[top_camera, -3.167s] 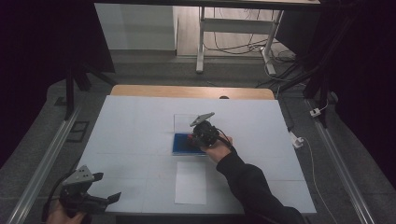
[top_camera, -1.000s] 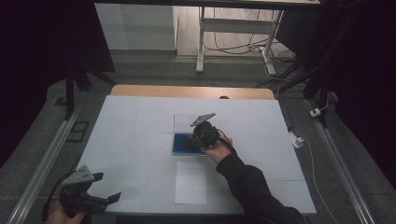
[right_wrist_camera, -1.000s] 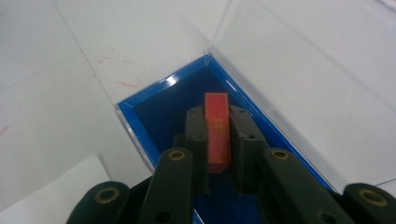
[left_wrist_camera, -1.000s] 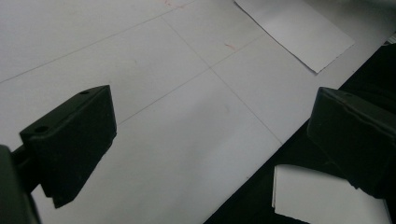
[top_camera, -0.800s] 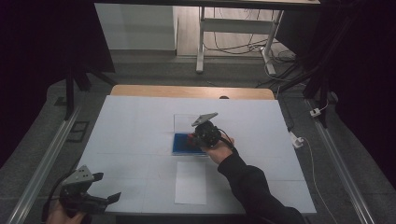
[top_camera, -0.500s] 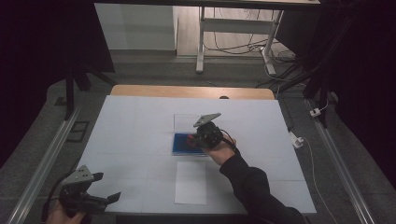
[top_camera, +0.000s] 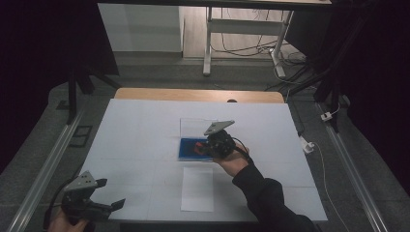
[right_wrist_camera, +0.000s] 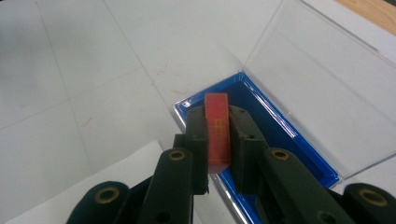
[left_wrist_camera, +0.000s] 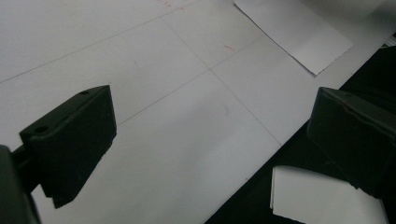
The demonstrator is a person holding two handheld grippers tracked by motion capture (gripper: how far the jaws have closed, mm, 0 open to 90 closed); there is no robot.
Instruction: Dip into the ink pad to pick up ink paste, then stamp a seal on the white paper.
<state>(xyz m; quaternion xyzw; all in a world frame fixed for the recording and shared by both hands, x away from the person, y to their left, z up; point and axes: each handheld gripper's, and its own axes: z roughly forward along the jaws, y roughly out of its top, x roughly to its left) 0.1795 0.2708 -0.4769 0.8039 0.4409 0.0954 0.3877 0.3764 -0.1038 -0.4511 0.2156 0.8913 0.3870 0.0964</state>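
red block [right_wrist_camera: 218, 128], gold markings; blue tray [right_wrist_camera: 280, 135], clear lid [right_wrist_camera: 322, 88]; white table [top_camera: 140, 130]

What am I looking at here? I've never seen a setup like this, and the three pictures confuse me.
No robot: a person holds a hand-held gripper in each hand at a white table. One picture comes from a camera overhead; the other two ride on the grippers, looking along their black jaws. The right gripper is shut on a small red card, above a blue tray with a clear open lid. The left gripper waits open near the table's front edge. A white paper sheet lies on the table.
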